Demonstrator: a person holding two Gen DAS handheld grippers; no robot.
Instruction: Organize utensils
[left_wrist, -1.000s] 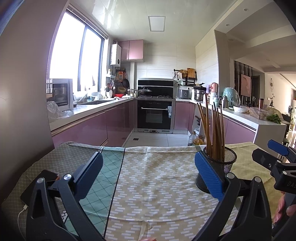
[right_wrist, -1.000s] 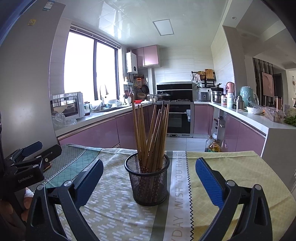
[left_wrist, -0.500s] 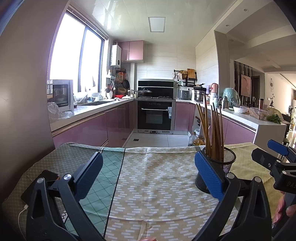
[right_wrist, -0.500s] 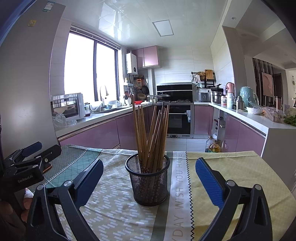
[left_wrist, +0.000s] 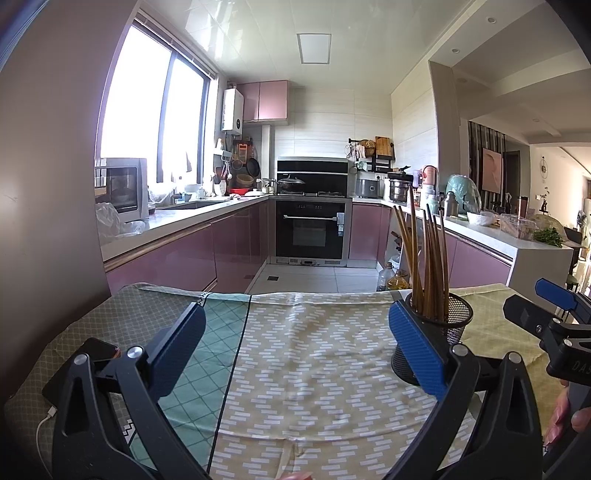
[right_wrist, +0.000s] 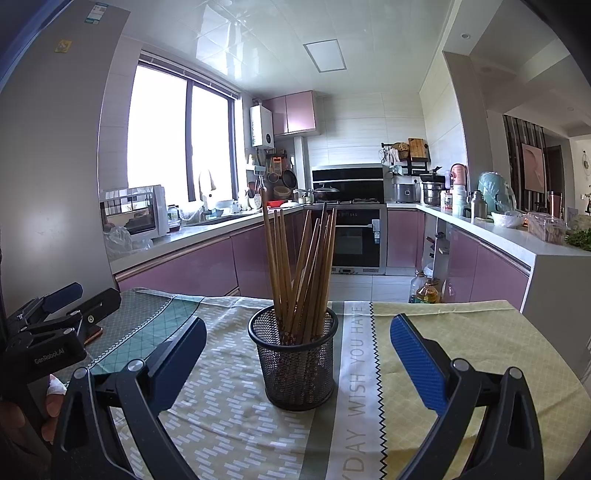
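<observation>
A patchwork tablecloth (right_wrist: 424, 332) in green, teal and yellow panels is seen covering the table, with a purple-fronted kitchen behind it. A black mesh holder (right_wrist: 293, 363) stands upright on the cloth near the table's centre, on the brick-patterned panel just beside the lettered strip. A bundle of brown chopsticks (right_wrist: 301, 273) is held inside it — the sticks fan outward and lean at mixed angles. The right gripper (right_wrist: 297, 352) is held before the holder with its blue-padded jaws spread wide; the holder sits between them, untouched. The left gripper (left_wrist: 295, 343) is likewise spread apart over bare cloth, nothing between its pads. A dark phone (left_wrist: 90, 356) with a white cable is noted at the table's left edge.
</observation>
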